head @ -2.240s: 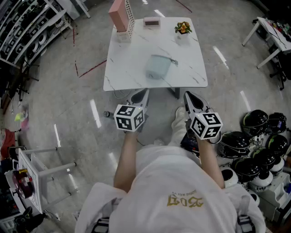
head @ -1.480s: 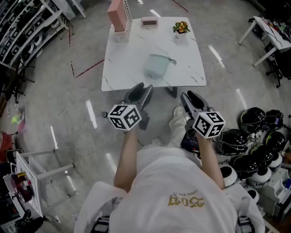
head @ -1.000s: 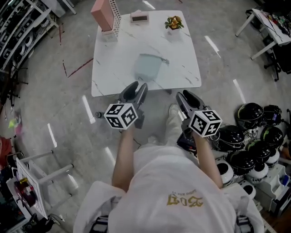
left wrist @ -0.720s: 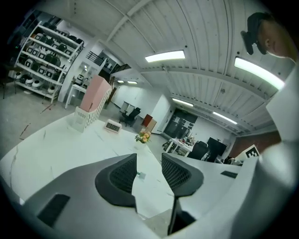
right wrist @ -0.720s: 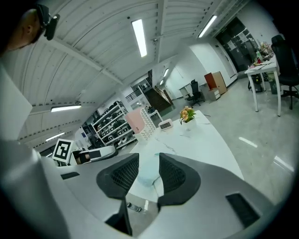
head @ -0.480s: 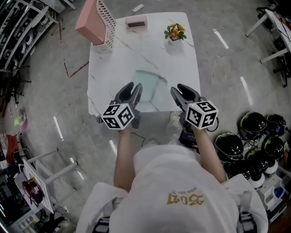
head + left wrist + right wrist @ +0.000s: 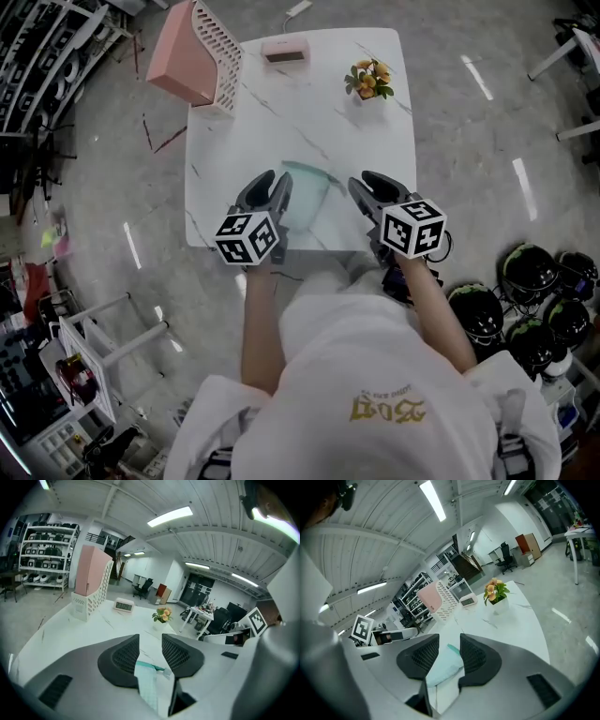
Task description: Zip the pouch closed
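A light teal pouch lies flat on the white marble table, near its front edge. My left gripper hovers just left of the pouch; its jaws are closing with nothing pressed between them. In the left gripper view the pouch shows beyond the gap of the left gripper, its darker zip edge at the far end. My right gripper stands open to the right of the pouch. In the right gripper view the pouch lies ahead, past the right gripper.
A pink file holder, a small digital clock and a potted flower stand at the table's far side. Helmets lie on the floor at the right. Shelving runs along the left.
The person has stepped up to the table. Both grippers went forward from over the floor to over the table's near edge, one on each side of the pouch.
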Demonstrator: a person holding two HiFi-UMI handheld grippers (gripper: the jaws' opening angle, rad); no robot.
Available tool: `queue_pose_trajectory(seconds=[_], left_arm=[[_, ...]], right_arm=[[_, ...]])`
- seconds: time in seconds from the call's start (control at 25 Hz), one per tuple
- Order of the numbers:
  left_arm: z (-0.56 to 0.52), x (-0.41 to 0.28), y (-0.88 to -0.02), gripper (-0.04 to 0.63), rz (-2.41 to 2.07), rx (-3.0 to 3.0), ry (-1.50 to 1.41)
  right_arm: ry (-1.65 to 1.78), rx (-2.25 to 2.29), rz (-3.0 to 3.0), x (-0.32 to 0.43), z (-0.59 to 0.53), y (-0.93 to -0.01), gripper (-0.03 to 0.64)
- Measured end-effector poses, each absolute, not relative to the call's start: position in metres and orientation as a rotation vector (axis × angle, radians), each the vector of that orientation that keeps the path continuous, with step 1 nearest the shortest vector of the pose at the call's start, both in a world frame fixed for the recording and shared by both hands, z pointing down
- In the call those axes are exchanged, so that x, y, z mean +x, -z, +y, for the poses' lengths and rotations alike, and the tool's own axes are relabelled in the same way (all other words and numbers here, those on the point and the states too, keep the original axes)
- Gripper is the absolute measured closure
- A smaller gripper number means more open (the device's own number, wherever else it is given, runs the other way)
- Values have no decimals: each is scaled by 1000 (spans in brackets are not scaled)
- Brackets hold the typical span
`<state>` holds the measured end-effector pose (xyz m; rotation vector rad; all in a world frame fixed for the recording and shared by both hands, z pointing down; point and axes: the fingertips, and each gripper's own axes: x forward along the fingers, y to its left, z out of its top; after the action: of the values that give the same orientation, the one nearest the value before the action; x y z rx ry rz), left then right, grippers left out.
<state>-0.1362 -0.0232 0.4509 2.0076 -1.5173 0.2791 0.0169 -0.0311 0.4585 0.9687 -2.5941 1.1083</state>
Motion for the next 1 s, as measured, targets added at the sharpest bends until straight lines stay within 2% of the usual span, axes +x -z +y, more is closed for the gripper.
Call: queue_pose_trajectory(seconds=[1.0], left_arm=[[-61,-148,-520,430,-1231,1940,-496]], right_arm=[[-1164,851,-2310,-47,-46,-546,460]])
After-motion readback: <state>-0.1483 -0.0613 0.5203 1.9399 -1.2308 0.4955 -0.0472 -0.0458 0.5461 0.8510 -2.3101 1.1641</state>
